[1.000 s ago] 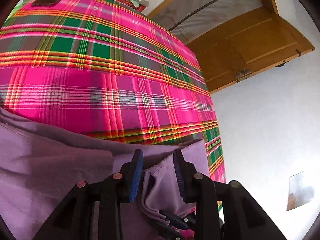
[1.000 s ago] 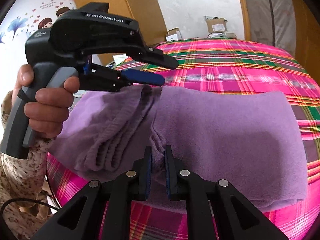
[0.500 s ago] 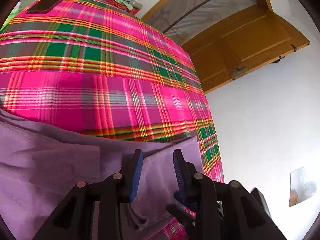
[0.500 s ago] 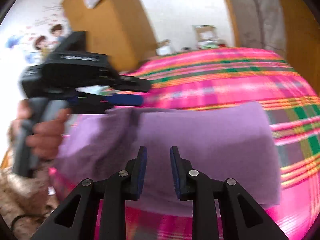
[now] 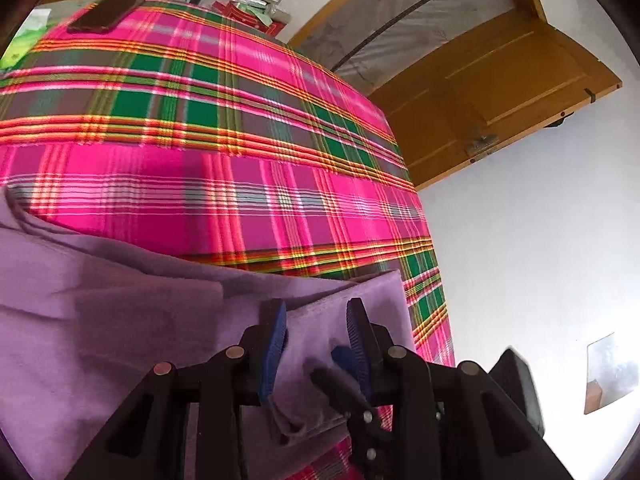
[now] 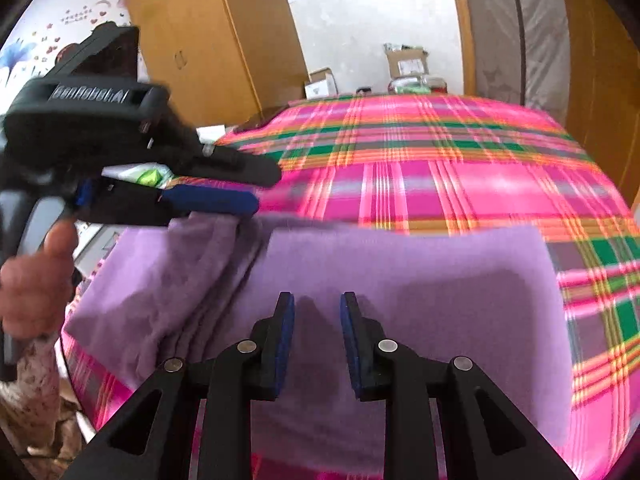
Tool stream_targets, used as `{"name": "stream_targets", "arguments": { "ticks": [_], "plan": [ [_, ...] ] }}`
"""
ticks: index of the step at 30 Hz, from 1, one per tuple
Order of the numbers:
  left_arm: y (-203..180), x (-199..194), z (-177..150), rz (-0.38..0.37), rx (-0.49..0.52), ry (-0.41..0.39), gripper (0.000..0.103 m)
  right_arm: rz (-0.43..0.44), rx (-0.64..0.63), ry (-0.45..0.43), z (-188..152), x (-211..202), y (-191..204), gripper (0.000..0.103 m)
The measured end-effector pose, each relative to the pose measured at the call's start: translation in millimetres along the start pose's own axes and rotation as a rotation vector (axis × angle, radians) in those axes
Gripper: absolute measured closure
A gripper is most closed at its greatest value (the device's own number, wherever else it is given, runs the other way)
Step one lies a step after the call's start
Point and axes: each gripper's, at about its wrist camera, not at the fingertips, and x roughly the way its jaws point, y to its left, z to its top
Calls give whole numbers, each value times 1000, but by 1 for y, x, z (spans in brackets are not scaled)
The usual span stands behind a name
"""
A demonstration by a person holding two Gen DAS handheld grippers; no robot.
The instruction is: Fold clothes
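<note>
A folded purple garment (image 6: 400, 288) lies on the pink plaid bedspread (image 6: 440, 184). It also shows in the left wrist view (image 5: 120, 320), with the bedspread (image 5: 200, 152) beyond it. My right gripper (image 6: 317, 304) is open and empty, just above the garment's near edge. My left gripper (image 5: 316, 312) is open over the garment's corner, with cloth lying between its fingers but not pinched. From the right wrist view the left gripper (image 6: 256, 188) hovers at the garment's bunched left end. The right gripper's fingers (image 5: 344, 356) show below the left one.
A dark phone (image 5: 106, 12) lies at the bed's far end. Cardboard boxes (image 6: 404, 64) and packets stand beyond the bed. A wooden wardrobe (image 6: 208, 40) is at left, a wooden door (image 5: 500, 92) at right. The bed's edge drops off near the white wall (image 5: 540, 260).
Both grippers have opened and let go of the purple cloth. The garment has settled flat on the bed. The right gripper has lifted back a little.
</note>
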Motion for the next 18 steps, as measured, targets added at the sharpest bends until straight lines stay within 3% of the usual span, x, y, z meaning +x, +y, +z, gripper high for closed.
{"name": "stream_targets", "arguments": {
  "ticks": [11,18],
  "plan": [
    [26,-26,-6,34,-38,-48,71,-50,-47,83,23,45,18,78],
    [43,-38,-13,57,-72,-60,71,-63,-57,74,21,43,20,77]
  ]
}}
